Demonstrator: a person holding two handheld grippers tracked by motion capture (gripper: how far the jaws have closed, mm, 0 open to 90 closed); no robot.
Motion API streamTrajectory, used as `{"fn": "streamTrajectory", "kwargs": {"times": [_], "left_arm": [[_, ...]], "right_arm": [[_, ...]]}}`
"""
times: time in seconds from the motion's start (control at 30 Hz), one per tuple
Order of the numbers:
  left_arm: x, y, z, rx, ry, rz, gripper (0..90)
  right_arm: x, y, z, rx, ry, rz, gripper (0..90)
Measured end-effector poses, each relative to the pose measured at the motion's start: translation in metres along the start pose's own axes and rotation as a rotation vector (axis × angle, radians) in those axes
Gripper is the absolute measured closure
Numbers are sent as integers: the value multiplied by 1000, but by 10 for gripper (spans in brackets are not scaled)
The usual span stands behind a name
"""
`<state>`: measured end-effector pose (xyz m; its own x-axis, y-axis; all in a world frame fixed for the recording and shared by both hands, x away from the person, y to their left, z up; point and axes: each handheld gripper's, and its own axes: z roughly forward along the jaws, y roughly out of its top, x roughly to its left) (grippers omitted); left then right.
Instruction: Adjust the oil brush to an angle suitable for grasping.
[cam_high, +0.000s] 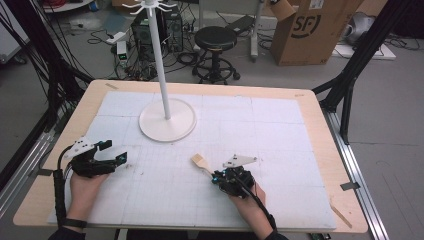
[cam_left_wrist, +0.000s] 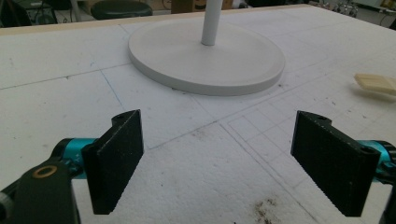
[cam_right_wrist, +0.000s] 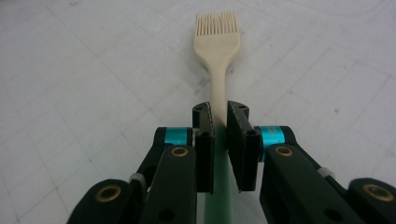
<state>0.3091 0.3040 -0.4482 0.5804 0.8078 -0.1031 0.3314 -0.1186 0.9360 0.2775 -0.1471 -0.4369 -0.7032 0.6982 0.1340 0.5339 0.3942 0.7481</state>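
Lower centre of high view: right gripper (cam_high: 214, 175) clamps the handle of a cream brush (cam_high: 200, 162), bristle end pointing up-left on the white foam mat (cam_high: 280, 135). Lower left: left gripper (cam_high: 114, 152), jaws wide apart, nothing btwn them. White stand (cam_high: 166, 119) sits upper centre.

Left gripper view: jaws spread, bare mat btwn; stand base top centre, brush at right edge.

Right gripper view: jaws pinch brush handle, bristles at top centre.

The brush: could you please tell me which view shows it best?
The right gripper view: the brush fills its centre, handle clamped in the right claw. The high view shows it small; the left gripper view catches its head at the edge.
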Motion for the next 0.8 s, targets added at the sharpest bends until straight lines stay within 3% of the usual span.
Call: {"fn": "streamTrajectory", "kwargs": {"times": [0.17, 0.23, 0.33, 0.47, 0.53, 0.73, 0.8], "left_arm": [[-3, 0, -1, -6, 3, 24, 183], [-6, 0, -1, -8, 10, 56, 185], [-6, 0, -4, -9, -25, 28, 186], [-8, 0, -8, -22, -39, 32, 182], [-10, -1, -9, -31, -45, 36, 181], [-14, -4, -12, -53, -64, 42, 181], [-14, -4, -12, -55, -66, 46, 180]], "right_arm": [[-2, 18, 5, -34, 71, -38, 818], [-1, 27, 10, -31, 106, -57, 818], [4, 39, 20, -31, 140, -102, 818], [11, 55, 35, -28, 193, -151, 818], [18, 66, 50, -11, 241, -203, 818], [29, 84, 80, 12, 287, -308, 818], [30, 87, 85, 15, 294, -317, 818]]}}
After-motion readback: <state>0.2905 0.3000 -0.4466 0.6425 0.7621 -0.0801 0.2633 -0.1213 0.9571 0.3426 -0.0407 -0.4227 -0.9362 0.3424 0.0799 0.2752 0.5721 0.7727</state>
